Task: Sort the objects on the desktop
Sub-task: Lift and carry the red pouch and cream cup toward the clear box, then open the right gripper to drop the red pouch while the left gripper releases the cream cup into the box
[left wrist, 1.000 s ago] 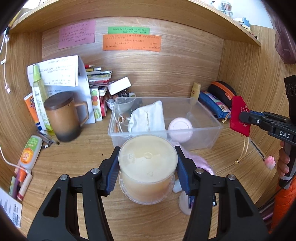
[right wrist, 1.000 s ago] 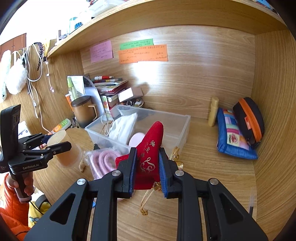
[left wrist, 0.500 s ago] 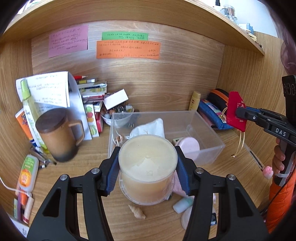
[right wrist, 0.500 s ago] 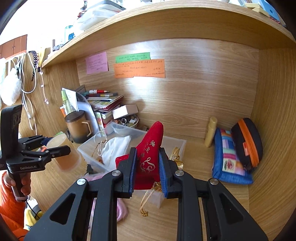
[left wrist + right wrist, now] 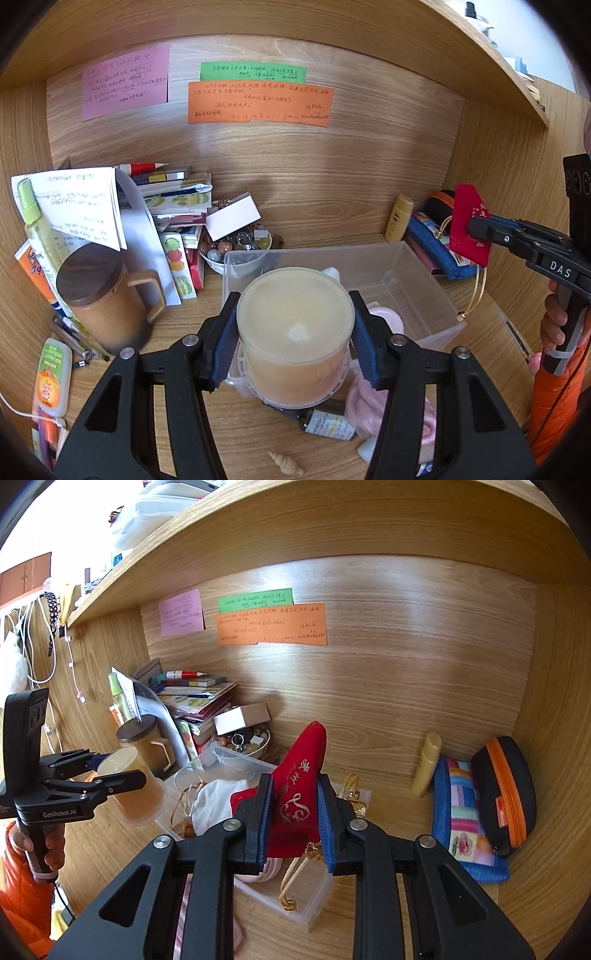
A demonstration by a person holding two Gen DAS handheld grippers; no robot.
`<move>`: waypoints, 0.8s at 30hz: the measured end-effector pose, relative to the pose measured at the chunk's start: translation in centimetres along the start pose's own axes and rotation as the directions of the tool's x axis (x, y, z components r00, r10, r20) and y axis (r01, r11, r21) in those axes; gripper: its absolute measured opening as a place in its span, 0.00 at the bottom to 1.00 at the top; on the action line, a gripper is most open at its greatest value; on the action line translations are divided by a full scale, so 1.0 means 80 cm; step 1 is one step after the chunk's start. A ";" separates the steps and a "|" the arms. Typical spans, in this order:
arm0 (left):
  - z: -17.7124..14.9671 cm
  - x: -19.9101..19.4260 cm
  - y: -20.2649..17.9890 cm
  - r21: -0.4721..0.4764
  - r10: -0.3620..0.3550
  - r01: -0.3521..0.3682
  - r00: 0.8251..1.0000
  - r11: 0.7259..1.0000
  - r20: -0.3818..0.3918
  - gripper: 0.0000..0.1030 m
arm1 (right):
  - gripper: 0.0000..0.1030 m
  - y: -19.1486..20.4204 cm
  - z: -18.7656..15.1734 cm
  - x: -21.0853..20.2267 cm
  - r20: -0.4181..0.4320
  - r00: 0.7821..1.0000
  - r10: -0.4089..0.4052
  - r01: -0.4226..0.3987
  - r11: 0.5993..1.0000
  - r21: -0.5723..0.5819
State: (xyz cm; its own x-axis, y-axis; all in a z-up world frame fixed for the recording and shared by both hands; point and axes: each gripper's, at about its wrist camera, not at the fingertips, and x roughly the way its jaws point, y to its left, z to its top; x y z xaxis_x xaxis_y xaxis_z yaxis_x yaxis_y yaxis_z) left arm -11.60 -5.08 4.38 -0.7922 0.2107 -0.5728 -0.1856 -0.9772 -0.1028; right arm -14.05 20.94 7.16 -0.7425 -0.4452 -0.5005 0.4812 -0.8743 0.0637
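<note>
The left gripper clamps a round, translucent, yellowish plastic tub held in the air above the near edge of a clear plastic bin. The right gripper is closed on a red embroidered cloth pouch with gold cords, above the bin's right side. Only the right view shows the white drawstring bag inside the bin; only the left view shows a small seashell on the near desk.
</note>
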 end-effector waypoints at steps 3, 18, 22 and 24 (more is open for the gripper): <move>0.005 0.006 0.003 0.000 -0.001 0.001 1.000 1.000 -0.005 0.53 | 0.20 -0.004 0.003 0.007 -0.003 1.000 0.007 -0.007 1.000 0.006; 0.011 0.063 0.007 0.002 -0.007 0.007 0.998 1.000 -0.069 0.53 | 0.20 -0.015 -0.017 0.055 -0.093 0.994 0.058 -0.057 0.998 0.021; 0.008 0.075 0.003 0.009 -0.022 0.023 0.996 1.000 -0.090 0.53 | 0.21 -0.017 -0.022 0.069 -0.132 0.989 0.074 -0.072 0.997 0.019; 0.008 0.080 0.001 0.014 -0.022 0.023 0.995 1.000 -0.093 0.53 | 0.21 -0.018 -0.025 0.075 -0.153 0.985 0.081 -0.079 0.997 0.018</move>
State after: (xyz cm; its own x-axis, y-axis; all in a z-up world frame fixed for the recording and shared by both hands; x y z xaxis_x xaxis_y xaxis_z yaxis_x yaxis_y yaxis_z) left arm -17.03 -3.80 1.25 -0.7307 0.2287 -0.6433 -0.2122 -0.9716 -0.1045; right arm -18.28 19.88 2.34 -0.6213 -0.4796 -0.6197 0.5299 -0.8397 0.1186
